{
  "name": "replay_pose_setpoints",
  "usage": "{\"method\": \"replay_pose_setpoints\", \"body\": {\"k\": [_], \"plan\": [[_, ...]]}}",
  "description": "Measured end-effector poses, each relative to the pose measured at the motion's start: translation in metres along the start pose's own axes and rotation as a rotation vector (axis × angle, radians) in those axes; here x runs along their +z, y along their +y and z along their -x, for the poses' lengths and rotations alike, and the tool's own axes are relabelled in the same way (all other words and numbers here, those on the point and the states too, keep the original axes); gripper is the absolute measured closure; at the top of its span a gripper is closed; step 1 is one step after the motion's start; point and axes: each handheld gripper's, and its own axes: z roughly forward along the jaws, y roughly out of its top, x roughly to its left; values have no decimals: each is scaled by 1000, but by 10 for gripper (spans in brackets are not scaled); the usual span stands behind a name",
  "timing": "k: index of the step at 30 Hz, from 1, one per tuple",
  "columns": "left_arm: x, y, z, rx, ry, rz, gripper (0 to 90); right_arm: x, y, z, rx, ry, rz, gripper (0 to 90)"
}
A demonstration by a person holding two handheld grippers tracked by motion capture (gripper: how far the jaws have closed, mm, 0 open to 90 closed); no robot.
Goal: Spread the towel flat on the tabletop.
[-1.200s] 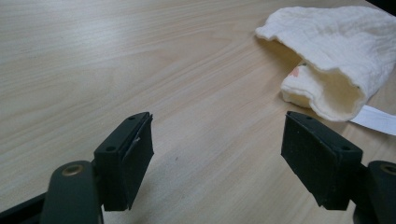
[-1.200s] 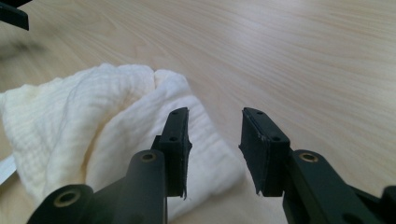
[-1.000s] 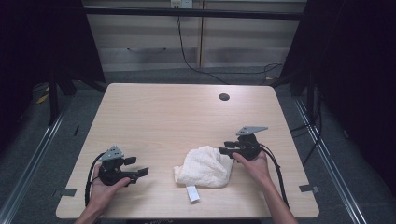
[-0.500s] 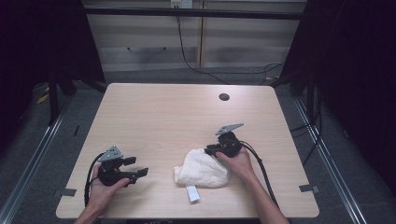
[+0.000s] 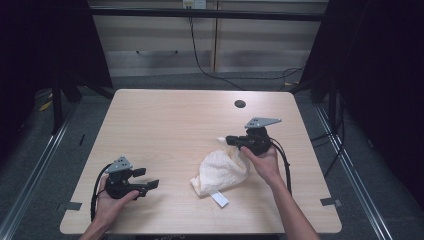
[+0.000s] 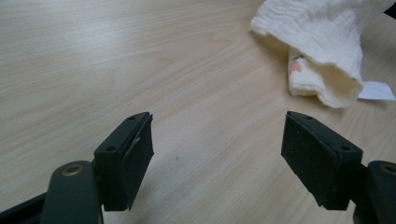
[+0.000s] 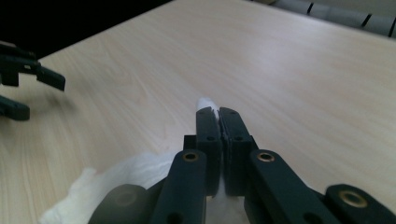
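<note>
A crumpled white cloth (image 5: 220, 170) lies on the wooden table (image 5: 175, 125), right of centre, with a small white label (image 5: 218, 199) sticking out at its near edge. My right gripper (image 5: 229, 140) is shut on an upper corner of the cloth and holds it lifted off the table; in the right gripper view a tip of white cloth (image 7: 205, 103) pokes out past the closed jaws of the right gripper (image 7: 218, 112). My left gripper (image 5: 146, 178) rests at the table's near left, open. In the left gripper view the cloth (image 6: 322, 51) lies ahead to the right of the left gripper (image 6: 217, 140).
A dark round hole (image 5: 240, 104) sits in the table near its far right edge. Grey floor and cables lie beyond the table, with dark curtains at both sides. In the right gripper view the left gripper (image 7: 28, 88) shows at far left.
My right gripper moved onto the cloth, shut on its corner and has lifted it up and away to the far right, stretching the cloth. The left gripper has stayed put.
</note>
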Motion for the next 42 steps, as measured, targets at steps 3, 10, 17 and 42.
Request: {"method": "replay_pose_setpoints", "body": {"k": [3,10,17,42], "plan": [[0,0,0,0,-1,2,248,-14,26,-2,-21,-16,60,881],[-1,0,0,-1,-3,5,248,-34,64,-13,-59,-20,158,881],[-1,0,0,-1,-1,3,248,-52,47,-28,-83,-14,163,881],[3,-1,2,-2,5,-13,248,-123,-141,-6,180,-309,-102,739]]}}
